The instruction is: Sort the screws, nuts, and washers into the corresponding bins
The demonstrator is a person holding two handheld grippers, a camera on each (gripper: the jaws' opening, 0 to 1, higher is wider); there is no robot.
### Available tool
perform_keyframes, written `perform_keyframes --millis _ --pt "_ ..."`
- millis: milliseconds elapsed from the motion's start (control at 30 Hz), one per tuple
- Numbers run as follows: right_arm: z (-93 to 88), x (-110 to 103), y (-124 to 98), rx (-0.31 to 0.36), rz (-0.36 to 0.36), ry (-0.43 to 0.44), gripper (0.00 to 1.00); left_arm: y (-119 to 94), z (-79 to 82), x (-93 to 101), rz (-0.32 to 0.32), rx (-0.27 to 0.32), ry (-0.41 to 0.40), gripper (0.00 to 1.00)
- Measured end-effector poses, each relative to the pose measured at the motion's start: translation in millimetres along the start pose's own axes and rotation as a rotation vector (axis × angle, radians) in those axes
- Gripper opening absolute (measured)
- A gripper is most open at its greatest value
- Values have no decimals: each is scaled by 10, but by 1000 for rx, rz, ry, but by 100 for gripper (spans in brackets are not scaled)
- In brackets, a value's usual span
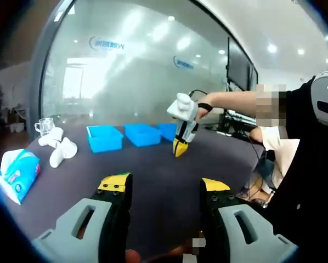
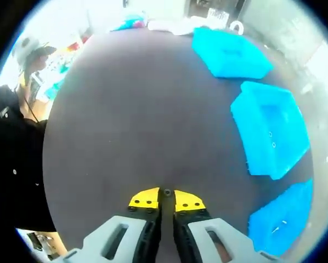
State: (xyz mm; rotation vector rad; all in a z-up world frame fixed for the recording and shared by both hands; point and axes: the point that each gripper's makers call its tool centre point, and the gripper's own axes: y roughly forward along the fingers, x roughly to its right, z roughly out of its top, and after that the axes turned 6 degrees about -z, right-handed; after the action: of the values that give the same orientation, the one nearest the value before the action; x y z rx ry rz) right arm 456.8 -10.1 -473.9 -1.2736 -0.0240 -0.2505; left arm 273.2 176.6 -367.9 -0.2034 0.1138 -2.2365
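Your right gripper [image 2: 167, 198] pinches a small nut [image 2: 167, 192] over the dark table [image 2: 125, 120]; your left gripper [image 1: 164, 186] is spread wide. Three blue bins [image 2: 271, 131] sit beside it, the middle and nearest holding a few small pieces.

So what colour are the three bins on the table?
Bright blue bins, clearest in the right gripper view.
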Motion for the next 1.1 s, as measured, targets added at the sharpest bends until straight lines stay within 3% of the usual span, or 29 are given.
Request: perform_keyframes --millis 233,433,700,933,1100 --pt "4 -8 -13 2 -19 -13 1 3 25 14 -2 5 3 48" --pt "56 -22 -163 66 -22 13 1 -6 46 10 0 9 6 48" --pt "223 22 -535 277 -115 103 1 -14 115 -8 5 27 11 48" --pt "164 -119 -800 447 -198 179 1 -18 210 -37 14 47 19 48" --pt "130 -95 -1045 624 -340 291 1 -16 261 -23 8 62 19 48"
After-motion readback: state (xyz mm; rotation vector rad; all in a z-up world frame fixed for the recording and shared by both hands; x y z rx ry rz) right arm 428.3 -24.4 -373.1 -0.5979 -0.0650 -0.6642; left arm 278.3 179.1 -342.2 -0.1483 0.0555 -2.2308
